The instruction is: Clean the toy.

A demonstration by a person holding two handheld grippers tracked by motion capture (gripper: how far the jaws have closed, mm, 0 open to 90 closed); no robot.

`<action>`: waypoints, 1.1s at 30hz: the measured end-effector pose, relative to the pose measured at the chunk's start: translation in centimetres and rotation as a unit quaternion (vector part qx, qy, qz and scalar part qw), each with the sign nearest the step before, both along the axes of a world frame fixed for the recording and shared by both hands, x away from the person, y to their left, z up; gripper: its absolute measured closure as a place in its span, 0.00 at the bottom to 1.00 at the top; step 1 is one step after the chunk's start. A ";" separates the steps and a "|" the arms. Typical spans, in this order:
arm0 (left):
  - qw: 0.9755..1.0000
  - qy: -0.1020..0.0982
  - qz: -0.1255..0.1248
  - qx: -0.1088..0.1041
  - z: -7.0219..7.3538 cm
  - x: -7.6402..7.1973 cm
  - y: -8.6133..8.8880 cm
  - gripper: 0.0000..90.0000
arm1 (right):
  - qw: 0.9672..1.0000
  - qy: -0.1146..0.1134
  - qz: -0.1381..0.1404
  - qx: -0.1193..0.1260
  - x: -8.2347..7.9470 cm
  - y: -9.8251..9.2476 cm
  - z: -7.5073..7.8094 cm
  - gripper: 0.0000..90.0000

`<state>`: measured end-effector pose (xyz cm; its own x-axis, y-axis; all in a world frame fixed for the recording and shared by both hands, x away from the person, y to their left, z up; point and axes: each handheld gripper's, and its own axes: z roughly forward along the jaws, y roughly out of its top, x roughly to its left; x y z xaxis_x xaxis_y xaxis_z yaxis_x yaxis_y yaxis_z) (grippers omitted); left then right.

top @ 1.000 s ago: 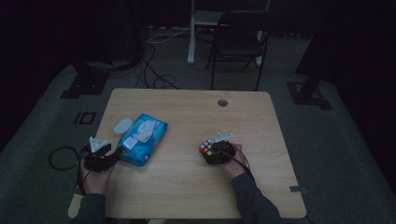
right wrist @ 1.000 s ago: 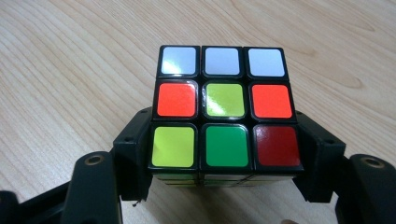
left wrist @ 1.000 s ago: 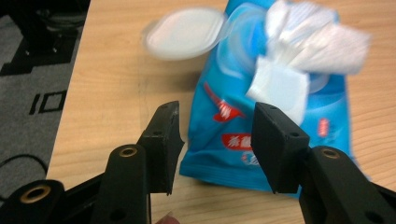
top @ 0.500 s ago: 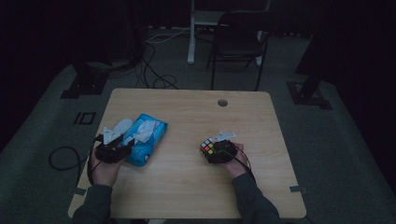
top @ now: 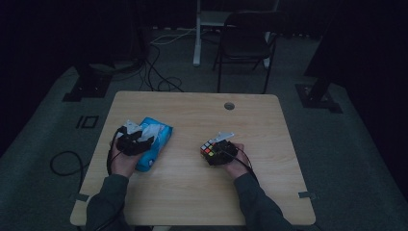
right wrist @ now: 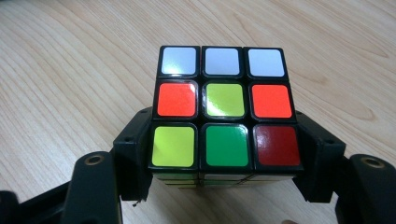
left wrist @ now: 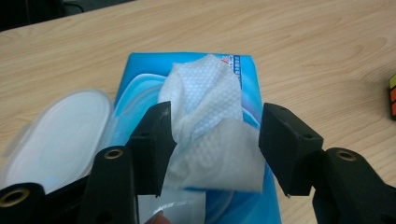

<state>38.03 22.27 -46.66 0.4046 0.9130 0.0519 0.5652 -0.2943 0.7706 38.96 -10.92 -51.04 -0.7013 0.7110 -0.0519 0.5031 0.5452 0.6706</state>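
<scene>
The white wet wipe [left wrist: 210, 126] stands up out of the opening of the blue wipe pack [left wrist: 135, 79], which lies flat on the left part of the table [top: 192, 187] with its white lid [left wrist: 60, 126] flipped open to the side. The wipe's crumpled tuft rises between the two black fingers [left wrist: 152, 149] of the left gripper [left wrist: 212, 147], nearer to the left finger, which it seems to brush, while a clear gap remains at the right one. Those jaws have just been opening and stand released, with the wipe between them but not pinched. The tuft's long axis runs away from the gripper, along the pack's length, so a closing pinch across it would likely catch it squarely.

Well apart, toward the table's right, the right gripper [right wrist: 224, 158] is clenched on the puzzle cube [right wrist: 224, 107], its fingers [right wrist: 133, 149] pressing the cube's lower layer from both sides. The left hand [top: 126, 161] is plainly the nearer one to the wipe.
</scene>
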 end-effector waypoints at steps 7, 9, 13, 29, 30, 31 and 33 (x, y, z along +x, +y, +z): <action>0.999 0.018 0.031 0.014 -0.6 1.7 0.2 0.55 | 1.000 0.001 0.006 -0.001 0.2 0.5 -0.1 0.38; 0.999 0.023 0.035 0.015 -0.7 1.9 0.3 0.67 | 1.000 0.001 0.009 -0.002 0.2 0.6 -0.2 0.38; 0.999 0.025 0.041 0.014 -0.5 2.1 0.7 0.86 | 1.000 0.002 0.007 -0.001 0.2 0.6 -0.2 0.38; 0.999 0.018 -0.023 0.020 -0.3 2.9 -1.0 0.66 | 1.000 0.003 0.007 0.002 0.0 0.5 -0.5 0.38; 0.999 0.018 -0.023 0.020 -0.3 2.9 -1.0 0.66 | 1.000 0.003 0.007 0.002 0.0 0.4 -0.5 0.38; 0.999 0.033 -0.025 0.027 -0.7 3.5 -0.9 0.75 | 1.000 0.003 0.008 0.001 0.0 0.4 -0.5 0.38; 0.998 0.036 -0.032 0.030 -0.7 3.5 -0.9 0.93 | 1.000 0.003 0.008 0.003 0.0 0.4 -0.5 0.38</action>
<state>41.57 21.35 -47.39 0.4670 0.8812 0.0740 0.5975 -0.3761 0.7082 38.97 -10.50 -51.54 -0.7129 0.6999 -0.0432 0.4982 0.5490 0.6711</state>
